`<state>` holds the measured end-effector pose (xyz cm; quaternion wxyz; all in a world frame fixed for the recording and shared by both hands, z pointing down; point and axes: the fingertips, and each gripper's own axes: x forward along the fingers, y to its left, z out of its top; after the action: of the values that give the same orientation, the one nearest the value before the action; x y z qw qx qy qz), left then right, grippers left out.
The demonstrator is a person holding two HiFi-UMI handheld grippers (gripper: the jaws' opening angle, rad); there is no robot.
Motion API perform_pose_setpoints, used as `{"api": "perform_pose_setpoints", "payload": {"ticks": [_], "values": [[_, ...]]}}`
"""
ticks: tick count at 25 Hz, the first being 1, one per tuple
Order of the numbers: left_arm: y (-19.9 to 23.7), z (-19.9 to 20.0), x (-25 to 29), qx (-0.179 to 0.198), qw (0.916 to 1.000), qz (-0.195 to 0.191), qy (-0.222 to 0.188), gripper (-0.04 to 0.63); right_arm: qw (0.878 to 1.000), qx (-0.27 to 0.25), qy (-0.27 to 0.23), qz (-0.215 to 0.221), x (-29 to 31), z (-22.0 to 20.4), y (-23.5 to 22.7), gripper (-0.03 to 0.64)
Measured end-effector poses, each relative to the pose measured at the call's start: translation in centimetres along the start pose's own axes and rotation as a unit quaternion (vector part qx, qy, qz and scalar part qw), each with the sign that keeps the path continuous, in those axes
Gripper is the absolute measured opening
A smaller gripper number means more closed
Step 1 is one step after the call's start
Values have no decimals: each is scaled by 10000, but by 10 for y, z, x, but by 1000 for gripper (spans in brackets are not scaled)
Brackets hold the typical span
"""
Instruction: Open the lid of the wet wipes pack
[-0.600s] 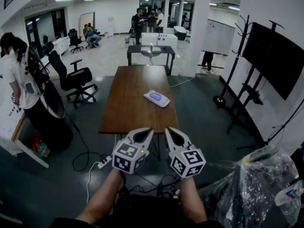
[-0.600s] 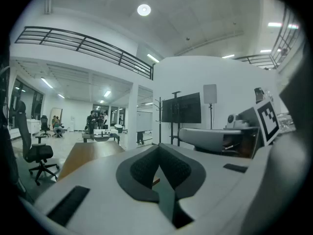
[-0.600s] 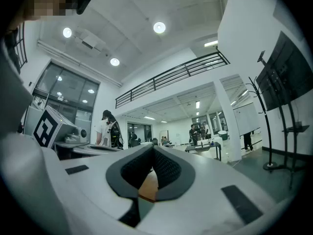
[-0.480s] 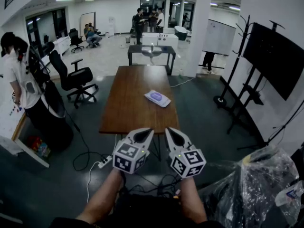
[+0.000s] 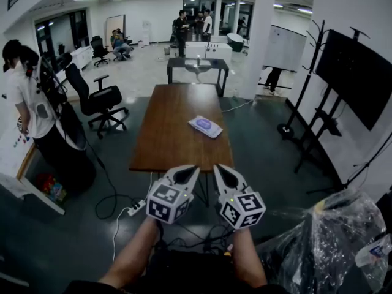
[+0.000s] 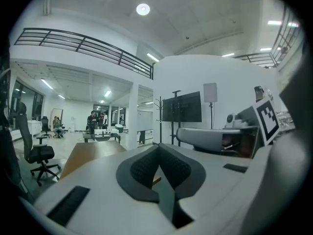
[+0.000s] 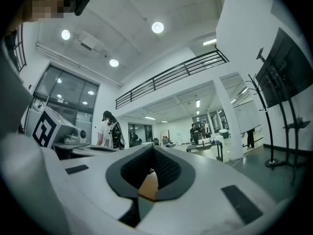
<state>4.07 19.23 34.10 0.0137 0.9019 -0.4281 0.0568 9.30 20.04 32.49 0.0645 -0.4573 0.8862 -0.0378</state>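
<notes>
The wet wipes pack (image 5: 206, 126) is white with a purple oval lid and lies flat on the right side of the long brown wooden table (image 5: 171, 133). Its lid is down. Both grippers are held side by side in front of the table's near end, well short of the pack, and point level toward it. The pads of my left gripper (image 5: 185, 174) (image 6: 159, 153) meet at the tips, with nothing between them. My right gripper (image 5: 223, 175) (image 7: 153, 153) is also shut and empty. The table's brown top shows through the gap below each pair of pads.
A black office chair (image 5: 98, 100) and a standing person (image 5: 27, 100) are left of the table. A dark screen on a stand (image 5: 355, 72) is at the right, with a clear plastic bag (image 5: 331, 237) nearer. A power strip (image 5: 136, 208) and cables lie on the floor below the grippers.
</notes>
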Motion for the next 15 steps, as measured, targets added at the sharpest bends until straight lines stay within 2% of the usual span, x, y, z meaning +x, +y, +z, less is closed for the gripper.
{"api": "perform_pose_setpoints", "payload": {"ticks": [7,15], "values": [[5,0,4,-36,9999,96,-13,6,10000,-2,40,58,3,-3,-3,11],[35,-5,15,-78,9997,195,91,6,9998,-38,159,133,32,-7,-10,11]]}}
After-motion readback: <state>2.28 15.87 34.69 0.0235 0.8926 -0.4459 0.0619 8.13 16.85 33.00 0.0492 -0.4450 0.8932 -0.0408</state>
